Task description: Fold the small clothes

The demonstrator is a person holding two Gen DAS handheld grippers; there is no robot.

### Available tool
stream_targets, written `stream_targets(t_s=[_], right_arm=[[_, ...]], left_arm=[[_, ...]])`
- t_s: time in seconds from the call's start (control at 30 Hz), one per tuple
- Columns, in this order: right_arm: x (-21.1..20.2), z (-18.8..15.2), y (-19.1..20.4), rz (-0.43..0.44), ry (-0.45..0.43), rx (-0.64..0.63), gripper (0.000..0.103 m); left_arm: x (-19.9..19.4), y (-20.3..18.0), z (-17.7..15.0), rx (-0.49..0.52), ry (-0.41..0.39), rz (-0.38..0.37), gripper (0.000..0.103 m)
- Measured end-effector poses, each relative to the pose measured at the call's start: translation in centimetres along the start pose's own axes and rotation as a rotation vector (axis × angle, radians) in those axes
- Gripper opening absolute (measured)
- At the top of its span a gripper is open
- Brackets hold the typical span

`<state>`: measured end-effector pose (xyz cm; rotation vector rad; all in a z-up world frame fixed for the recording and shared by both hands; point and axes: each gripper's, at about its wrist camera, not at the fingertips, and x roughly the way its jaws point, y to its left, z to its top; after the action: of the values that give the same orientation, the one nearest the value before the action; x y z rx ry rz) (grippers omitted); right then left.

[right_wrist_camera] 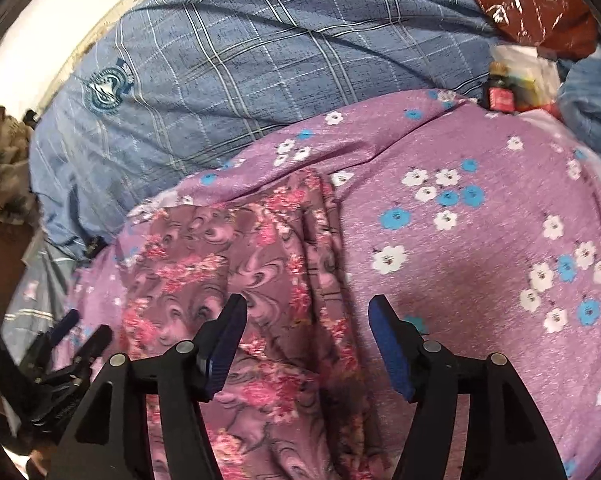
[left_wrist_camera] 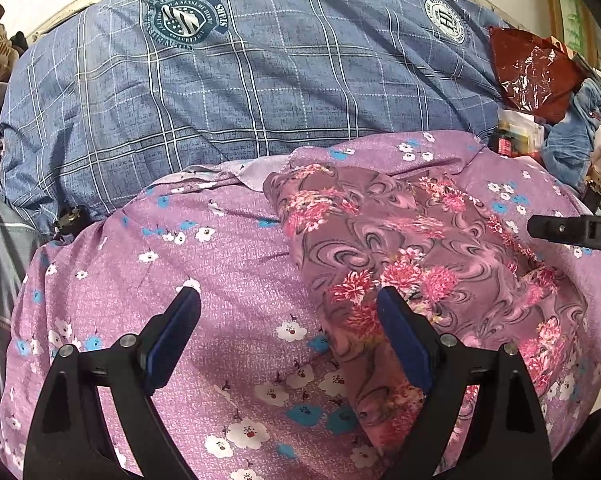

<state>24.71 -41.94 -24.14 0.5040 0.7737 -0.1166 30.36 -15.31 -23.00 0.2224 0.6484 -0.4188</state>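
Your left gripper (left_wrist_camera: 288, 304) hangs with its blue-padded jaws spread wide and nothing between them, over the lilac bedsheet printed with white and blue flowers (left_wrist_camera: 204, 280). Your right gripper (right_wrist_camera: 307, 312) also stands parted and grips nothing. The small mauve cloth with pink blossoms and swirls (right_wrist_camera: 236, 256) lies rumpled on that sheet, directly below the right gripper and beside your left gripper's right finger. Behind it lies a blue checked quilt with round crests (left_wrist_camera: 220, 92), and a crinkled red plastic bag (left_wrist_camera: 532, 72) sits far right.
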Motion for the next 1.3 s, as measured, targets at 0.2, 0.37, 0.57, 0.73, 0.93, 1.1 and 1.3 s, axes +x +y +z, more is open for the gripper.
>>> stream_targets(t_s=[0.2,0.37,0.57,0.73,0.93,1.1,1.3], right_arm=[[-0.3,0.0,2.4,-0.21,-0.064,-0.099,0.066],[-1.5,0.0,3.9,-0.305,-0.139,-0.181,0.066],[-2.0,-0.1,4.3,-0.348,-0.162,-0.218,0.066],[-2.3,0.0,4.7,-0.357,-0.18,-0.23,0.066],[-2.3,-0.1,5.1,-0.363,-0.183,-0.248,0.066],[-2.4,-0.2,5.2,-0.363,-0.185,-0.25,0.066],[-2.2,-0.2,5.2,-0.378,-0.182,-0.268,0.066]], left_arm=[[0.2,0.0,-0.1,-0.004,0.002,0.005,0.09],[0.4,0.1,-0.2,-0.009,0.001,0.021,0.09],[0.6,0.1,-0.2,-0.019,-0.002,0.021,0.09],[0.6,-0.1,-0.2,-0.018,-0.004,0.018,0.09],[0.5,0.0,-0.1,-0.028,-0.012,0.004,0.09],[0.4,0.1,0.0,-0.037,-0.018,-0.005,0.09],[0.4,0.5,0.2,-0.078,-0.018,-0.038,0.09]])
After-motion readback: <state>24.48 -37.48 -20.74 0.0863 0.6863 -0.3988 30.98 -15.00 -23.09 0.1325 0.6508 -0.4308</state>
